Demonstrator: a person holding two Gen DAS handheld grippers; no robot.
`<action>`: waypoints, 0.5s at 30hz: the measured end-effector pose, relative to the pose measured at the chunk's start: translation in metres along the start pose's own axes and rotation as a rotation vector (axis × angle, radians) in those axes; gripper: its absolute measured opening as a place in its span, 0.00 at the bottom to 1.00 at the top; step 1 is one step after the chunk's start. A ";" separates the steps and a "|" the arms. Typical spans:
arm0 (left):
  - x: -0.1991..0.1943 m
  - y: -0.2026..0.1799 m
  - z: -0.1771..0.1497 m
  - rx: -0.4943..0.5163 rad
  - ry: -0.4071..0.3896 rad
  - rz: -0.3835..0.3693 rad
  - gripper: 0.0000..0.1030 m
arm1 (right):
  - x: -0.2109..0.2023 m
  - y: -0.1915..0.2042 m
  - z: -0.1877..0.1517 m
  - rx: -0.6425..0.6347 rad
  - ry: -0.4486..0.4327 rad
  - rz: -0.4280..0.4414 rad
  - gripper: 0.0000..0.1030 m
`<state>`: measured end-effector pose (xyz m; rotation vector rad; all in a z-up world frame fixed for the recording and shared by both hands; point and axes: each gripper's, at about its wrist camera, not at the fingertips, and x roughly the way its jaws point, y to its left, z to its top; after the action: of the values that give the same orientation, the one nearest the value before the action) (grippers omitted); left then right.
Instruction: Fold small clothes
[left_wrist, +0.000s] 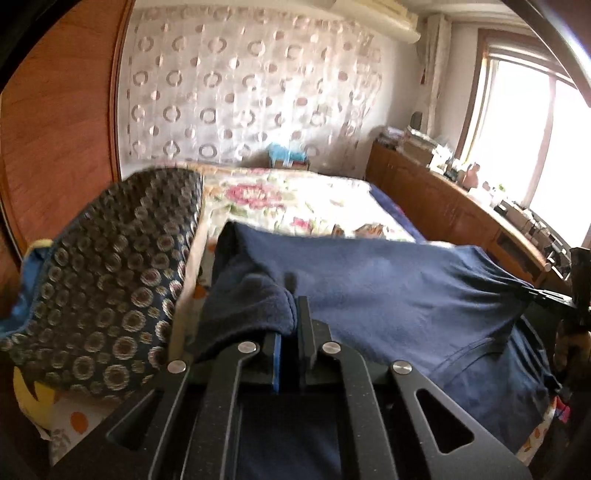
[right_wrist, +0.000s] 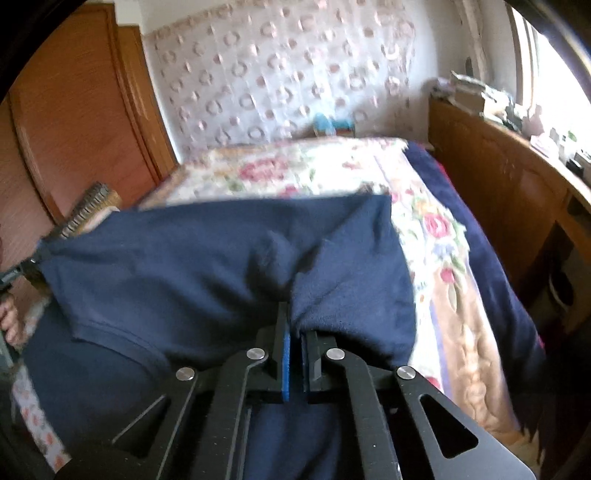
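Observation:
A navy blue garment hangs stretched in the air between my two grippers, above the bed. My left gripper is shut on its left edge, and cloth drapes over the left finger. My right gripper is shut on the garment's right edge. In the left wrist view the right gripper shows at the far right, pinching the cloth. In the right wrist view the left gripper shows at the far left, also pinching it. The lower part of the garment hangs below both grippers.
A bed with a floral quilt lies ahead, with a dark blue blanket on its right side. A dark patterned cushion stands at the left. A wooden cabinet with clutter runs along the right under a window. A wooden wardrobe is at left.

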<state>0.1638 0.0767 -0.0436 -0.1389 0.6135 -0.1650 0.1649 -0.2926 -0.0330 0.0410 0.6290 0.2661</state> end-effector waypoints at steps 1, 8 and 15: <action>-0.009 -0.002 0.001 0.008 -0.019 0.002 0.06 | -0.009 0.002 0.002 -0.009 -0.021 0.001 0.03; -0.049 -0.005 -0.001 0.014 -0.076 -0.004 0.06 | -0.068 0.012 -0.001 -0.035 -0.118 -0.001 0.03; -0.077 -0.005 -0.033 0.008 -0.054 -0.015 0.06 | -0.100 0.021 -0.045 -0.059 -0.097 0.001 0.03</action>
<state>0.0821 0.0840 -0.0261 -0.1401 0.5581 -0.1780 0.0560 -0.3004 -0.0093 -0.0026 0.5248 0.2820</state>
